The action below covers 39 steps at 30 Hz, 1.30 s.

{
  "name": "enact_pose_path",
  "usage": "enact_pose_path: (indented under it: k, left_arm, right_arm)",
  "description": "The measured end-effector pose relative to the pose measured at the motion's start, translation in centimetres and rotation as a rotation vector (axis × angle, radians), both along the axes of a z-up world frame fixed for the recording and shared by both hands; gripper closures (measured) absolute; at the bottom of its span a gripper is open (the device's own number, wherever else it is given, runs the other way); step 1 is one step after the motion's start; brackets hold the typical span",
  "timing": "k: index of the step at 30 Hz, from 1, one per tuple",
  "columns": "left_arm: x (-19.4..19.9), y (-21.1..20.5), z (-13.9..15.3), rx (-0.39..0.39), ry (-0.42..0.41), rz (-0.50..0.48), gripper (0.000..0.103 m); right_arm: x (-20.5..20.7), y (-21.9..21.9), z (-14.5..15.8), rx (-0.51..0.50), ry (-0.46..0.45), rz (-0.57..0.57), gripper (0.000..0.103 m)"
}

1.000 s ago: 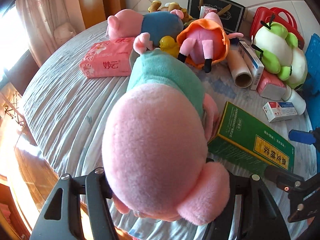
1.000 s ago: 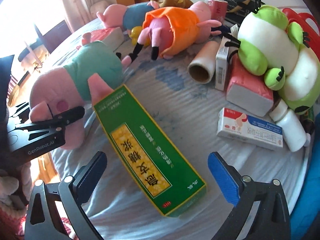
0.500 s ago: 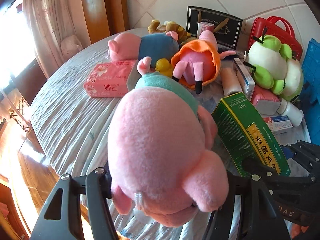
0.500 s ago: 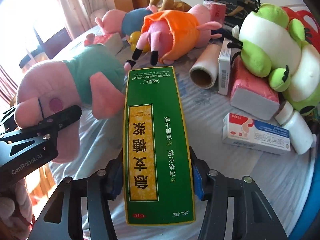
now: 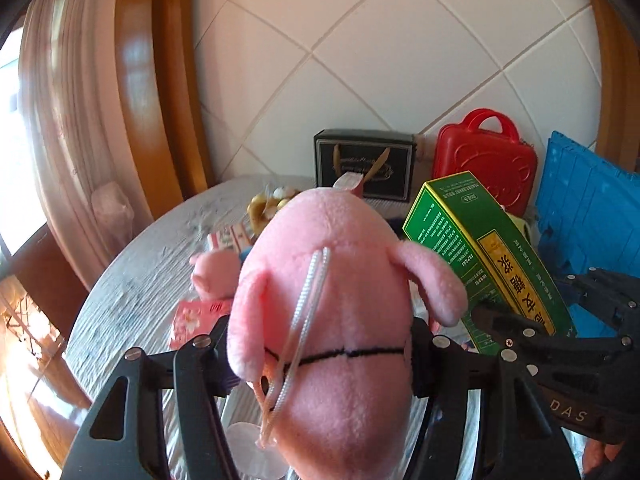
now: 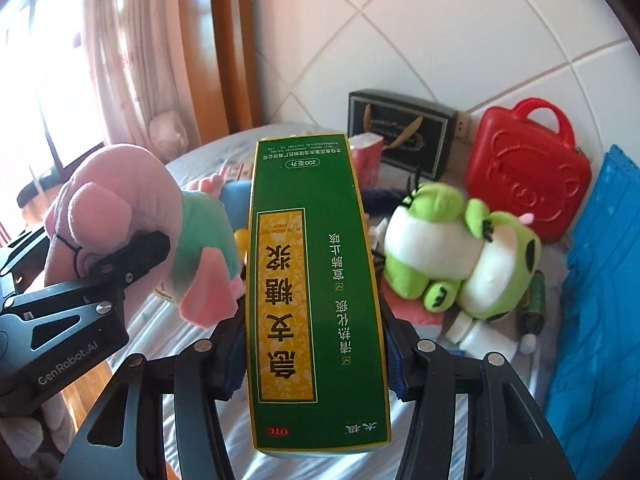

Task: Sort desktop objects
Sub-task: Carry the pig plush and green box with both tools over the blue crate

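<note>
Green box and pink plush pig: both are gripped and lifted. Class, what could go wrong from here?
1. The green box is clamped only near its lower end by the right gripper; it could pivot or slip.
2. The plush pig is soft, so the left gripper might lose it.
3. Box and pig hang close together and could collide.

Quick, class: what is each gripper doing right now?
Left gripper: closed on the pink pig plush.
Right gripper: closed on the green box.
</note>
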<state>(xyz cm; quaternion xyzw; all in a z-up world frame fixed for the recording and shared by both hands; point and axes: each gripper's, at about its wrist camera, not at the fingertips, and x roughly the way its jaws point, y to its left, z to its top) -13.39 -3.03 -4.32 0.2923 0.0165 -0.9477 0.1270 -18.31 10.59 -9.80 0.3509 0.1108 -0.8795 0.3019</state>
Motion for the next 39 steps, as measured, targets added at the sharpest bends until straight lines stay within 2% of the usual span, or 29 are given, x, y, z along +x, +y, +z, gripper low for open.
enact_pose_path:
  k: [6,11,17,23,28,32,36,39]
  left_arm:
    - [-2.6,1.3,4.4,-0.031,0.096,-0.171,0.044]
    - [-4.2,4.1,8.3,-0.034,0.178,-0.310,0.044]
    - [-5.0,11.5,13.4,-0.011,0.302,-0.458,0.044]
    - [-4.8,22.5,17.6,0.001,0.398,-0.601,0.044]
    - [-4.7,31.4,19.6,0.028,0.412,-0.723,0.044]
    - [-4.2,37.2,19.8,0.026,0.380,-0.793,0.044]
    - [-5.3,41.0,18.7,-0.035,0.309,-0.800,0.043]
    - [-6.2,42.4,18.2,-0.084,0.253,-0.804,0.038]
  right_arm:
    - [-0.2,1.5,5.4,-0.025,0.100,-0.166,0.049]
    - [-0.1,4.4,9.6,-0.043,0.171,-0.336,0.049]
    - [2.2,11.3,15.3,-0.046,0.296,-0.531,0.049]
    - [4.7,20.7,19.8,-0.013,0.416,-0.704,0.049]
    - [5.2,29.5,20.1,-0.003,0.410,-0.827,0.049]
    - [5.0,35.4,18.9,-0.001,0.375,-0.894,0.049]
    - [5.8,38.6,18.3,0.008,0.345,-0.926,0.049]
    - [5.1,40.3,17.8,0.014,0.344,-0.934,0.049]
